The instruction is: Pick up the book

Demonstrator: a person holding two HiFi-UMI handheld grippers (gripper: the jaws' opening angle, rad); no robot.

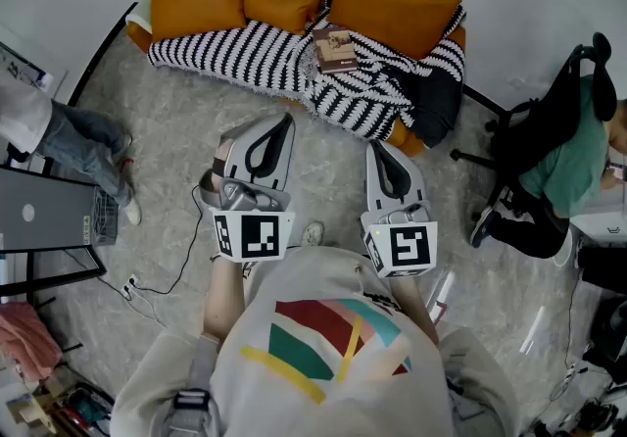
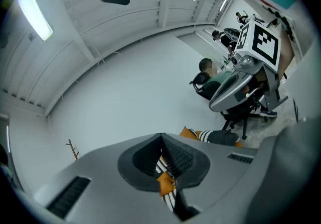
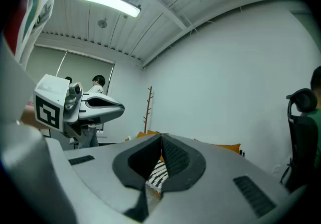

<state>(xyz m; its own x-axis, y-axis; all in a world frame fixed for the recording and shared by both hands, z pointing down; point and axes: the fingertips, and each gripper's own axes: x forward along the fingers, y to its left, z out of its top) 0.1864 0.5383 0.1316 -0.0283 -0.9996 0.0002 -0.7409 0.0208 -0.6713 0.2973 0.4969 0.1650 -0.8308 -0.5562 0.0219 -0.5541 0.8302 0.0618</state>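
Head view, looking steeply down: you hold both tools level at waist height, pointing toward the top of the frame. Your left gripper point(image 1: 281, 123) has its jaws together, tips meeting. Your right gripper point(image 1: 377, 149) is closed the same way. In each gripper view the two dark pads touch at the tip, and the narrow slot below them shows only a sliver of black-and-white stripes and orange from farther off.

The book point(image 1: 335, 48), brown-covered, lies flat at upper centre on a striped blanket point(image 1: 245, 55) draped over an orange sofa point(image 1: 392, 4). It sits just above and between the two gripper tips in the frame, well apart from both. Its cover print is too small to read, and neither gripper view shows the book.

Pale marbled floor point(image 1: 176, 141) lies open between the tools and the sofa's front edge. An office chair point(image 1: 549, 112) with a seated person point(image 1: 573, 166) stands at the right edge, partly cut off. Another person's legs point(image 1: 83, 146) enter at the left edge, and a dark cabinet point(image 1: 44, 215) sits below them. A thin cable point(image 1: 171, 268) trails on the floor at lower left, close to your left side
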